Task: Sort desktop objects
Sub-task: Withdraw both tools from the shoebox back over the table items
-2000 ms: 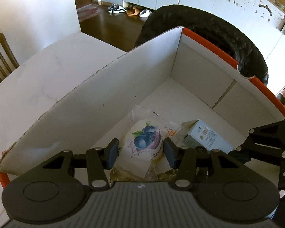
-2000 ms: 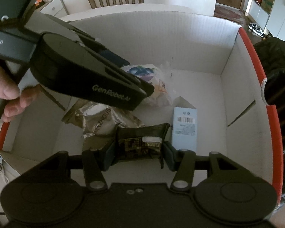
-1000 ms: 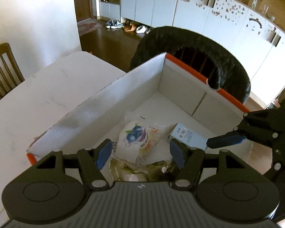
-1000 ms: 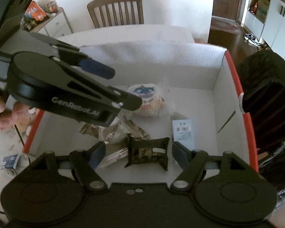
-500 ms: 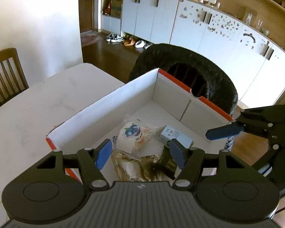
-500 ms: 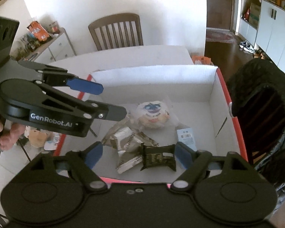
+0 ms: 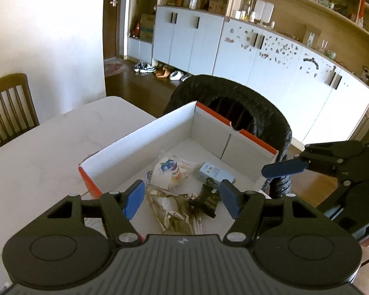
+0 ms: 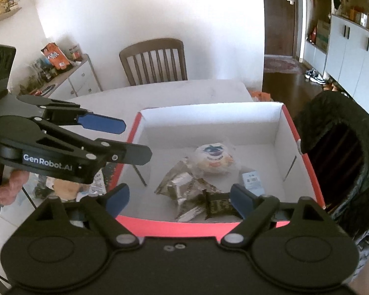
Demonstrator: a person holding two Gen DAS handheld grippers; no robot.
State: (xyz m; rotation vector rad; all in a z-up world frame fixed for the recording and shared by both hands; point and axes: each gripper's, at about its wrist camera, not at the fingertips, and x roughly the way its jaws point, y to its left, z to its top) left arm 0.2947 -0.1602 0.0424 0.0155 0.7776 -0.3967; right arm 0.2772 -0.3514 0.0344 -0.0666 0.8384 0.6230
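Right wrist view: both the left hand-held gripper (image 8: 125, 139) and right hand-held gripper (image 8: 177, 196) hang released above the box (image 8: 209, 115) on the tabletop (image 8: 184, 91). Inside lies a crinkly foil packet (image 8: 182, 184), probably light and slippery; pinch its sealed edge.

"GenRobot.AI" — left gripper (image 8: 121, 139) body

packets (image 8: 182, 189) in box (image 8: 209, 115), box on table (image 7: 37, 147)

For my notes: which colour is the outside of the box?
Red-orange outside, white inside. The box shows it best in the right wrist view.
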